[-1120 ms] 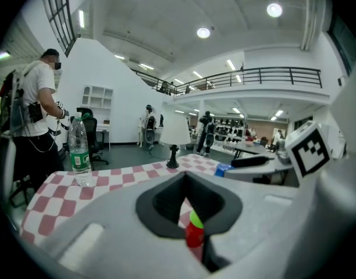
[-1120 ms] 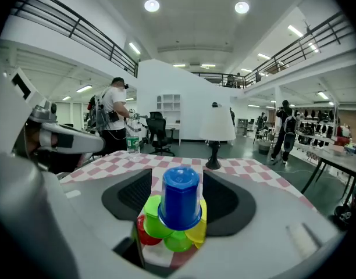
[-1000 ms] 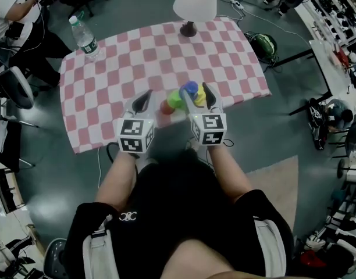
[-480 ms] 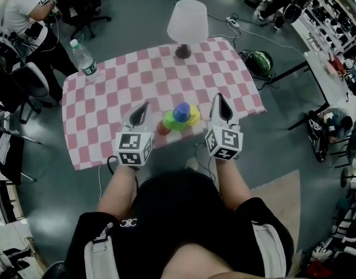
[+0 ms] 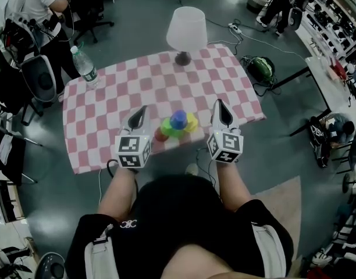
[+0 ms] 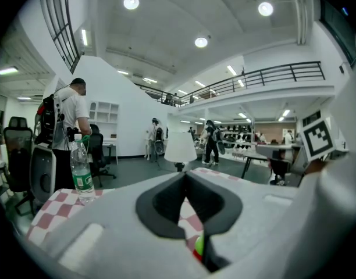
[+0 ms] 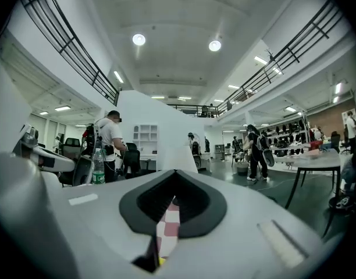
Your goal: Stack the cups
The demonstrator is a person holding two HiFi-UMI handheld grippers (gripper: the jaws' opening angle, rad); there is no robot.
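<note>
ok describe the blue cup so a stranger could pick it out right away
Find the table with the pink-and-white checked cloth; at its edge opposite the white lamp sits a huddle of small bright cups. The blue cup is in the middle, with a green cup on its left and a yellow cup on its right. It is the only blue one and seemingly topmost.

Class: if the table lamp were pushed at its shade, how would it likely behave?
The lamp would probably tip rather than slide: a wide shade sits over a small dark base. Standing at the far edge of the checked cloth, it might then go over that edge.
</note>
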